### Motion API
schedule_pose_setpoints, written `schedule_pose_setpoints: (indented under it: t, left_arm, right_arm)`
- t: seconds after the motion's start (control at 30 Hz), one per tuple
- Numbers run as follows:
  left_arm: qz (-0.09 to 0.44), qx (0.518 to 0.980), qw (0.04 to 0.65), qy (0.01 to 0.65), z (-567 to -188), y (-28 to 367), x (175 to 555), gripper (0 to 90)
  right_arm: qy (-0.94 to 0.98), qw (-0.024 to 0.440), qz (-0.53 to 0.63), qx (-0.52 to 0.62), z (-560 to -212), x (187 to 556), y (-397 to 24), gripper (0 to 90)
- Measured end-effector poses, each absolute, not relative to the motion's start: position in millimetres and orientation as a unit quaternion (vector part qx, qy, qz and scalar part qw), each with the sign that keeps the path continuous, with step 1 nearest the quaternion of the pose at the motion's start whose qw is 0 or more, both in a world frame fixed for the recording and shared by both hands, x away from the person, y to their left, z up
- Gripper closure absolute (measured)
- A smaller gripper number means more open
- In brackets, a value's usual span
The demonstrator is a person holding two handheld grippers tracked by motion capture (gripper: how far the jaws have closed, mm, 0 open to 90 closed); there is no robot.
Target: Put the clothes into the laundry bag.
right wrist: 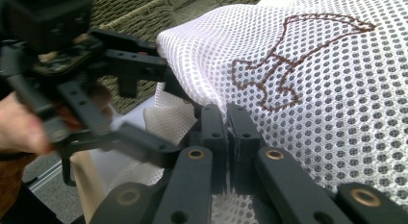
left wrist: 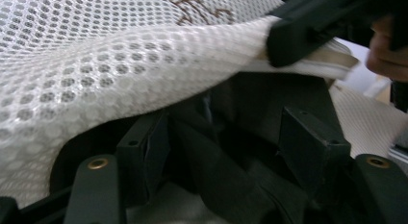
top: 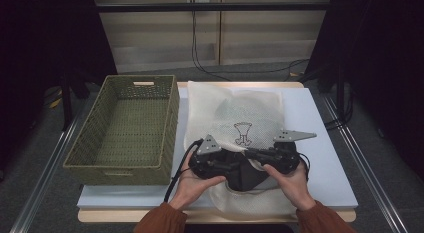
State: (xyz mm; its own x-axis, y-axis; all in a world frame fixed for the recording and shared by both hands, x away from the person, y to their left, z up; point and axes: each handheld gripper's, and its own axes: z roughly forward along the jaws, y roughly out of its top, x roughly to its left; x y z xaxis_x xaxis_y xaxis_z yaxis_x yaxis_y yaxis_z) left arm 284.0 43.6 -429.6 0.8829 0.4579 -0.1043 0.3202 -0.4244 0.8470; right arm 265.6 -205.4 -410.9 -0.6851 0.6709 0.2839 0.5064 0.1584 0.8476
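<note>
A white mesh bag (top: 245,115) with a brown stitched figure lies on the pale table top (top: 325,143). A dark garment (top: 245,179) sits in its near mouth. My right gripper (right wrist: 226,130) is shut on the bag's mesh edge (right wrist: 192,56) and holds it raised. My left gripper (left wrist: 226,137) stands open under that lifted edge, inside the mouth, with folds of the dark garment (left wrist: 216,176) between its jaws. In the high view the left gripper (top: 240,162) and right gripper (top: 254,154) meet tip to tip over the bag's mouth.
A green woven basket (top: 127,125), empty, stands at the left, touching the bag's side. The table's near edge runs just below the person's hands (top: 192,185). Bare table lies to the right of the bag.
</note>
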Motion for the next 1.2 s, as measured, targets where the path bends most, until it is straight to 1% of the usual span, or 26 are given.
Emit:
schedule_pose_setpoints:
  t: [0.03,0.13,0.2,0.33,0.5,0.6,0.67,0.73,0.8,0.87,0.9,0.93,1.03,1.1,1.17,1.2]
  left_arm:
    - [0.062,0.838,0.492,0.227,-432,42,282,31.6]
    - [0.059,0.846,0.483,0.217,-439,36,277,27.7]
    - [0.046,0.843,0.49,0.216,-445,29,274,23.2]
    - [0.036,0.85,0.485,0.201,-449,18,266,17.3]
    - [0.03,0.859,0.475,0.186,-452,9,263,13.4]
    - [0.038,0.87,0.453,0.191,-462,1,265,15.2]
    - [0.051,0.875,0.441,0.191,-467,-2,267,19.9]
    - [0.053,0.877,0.431,0.204,-472,-3,269,24.2]
    - [0.059,0.884,0.416,0.206,-472,-1,273,30.6]
    - [0.059,0.882,0.415,0.215,-471,2,279,40.8]
    - [0.065,0.886,0.408,0.211,-470,3,281,48.2]
    - [0.073,0.889,0.401,0.207,-471,4,283,51.9]
    - [0.067,0.889,0.403,0.209,-473,5,290,58.7]
    - [0.073,0.894,0.392,0.205,-471,4,290,60.9]
    - [0.073,0.897,0.387,0.202,-471,4,291,68.3]
    - [0.072,0.891,0.395,0.211,-472,3,292,71.1]
  right_arm:
    - [0.757,0.079,0.519,0.39,-411,266,-205,87.7]
    - [0.757,0.079,0.518,0.389,-412,266,-204,87.6]
    - [0.757,0.079,0.518,0.389,-412,267,-204,87.5]
    - [0.758,0.079,0.518,0.388,-412,267,-205,87.5]
    - [0.757,0.079,0.519,0.389,-412,266,-206,87.3]
    - [0.757,0.079,0.519,0.389,-412,267,-205,87.4]
    - [0.758,0.079,0.518,0.39,-412,266,-205,87.4]
    - [0.757,0.08,0.518,0.389,-411,266,-205,87.4]
    - [0.759,0.079,0.518,0.387,-411,266,-205,87.4]
    - [0.759,0.078,0.517,0.389,-412,266,-205,87.3]
    - [0.759,0.078,0.516,0.388,-412,266,-205,87.4]
    - [0.76,0.077,0.516,0.388,-412,266,-205,87.4]
    - [0.761,0.077,0.516,0.386,-413,267,-204,87.3]
    - [0.762,0.076,0.514,0.388,-414,266,-203,87.3]
    - [0.762,0.075,0.514,0.387,-414,267,-204,87.3]
    - [0.761,0.075,0.514,0.388,-414,266,-204,87.3]
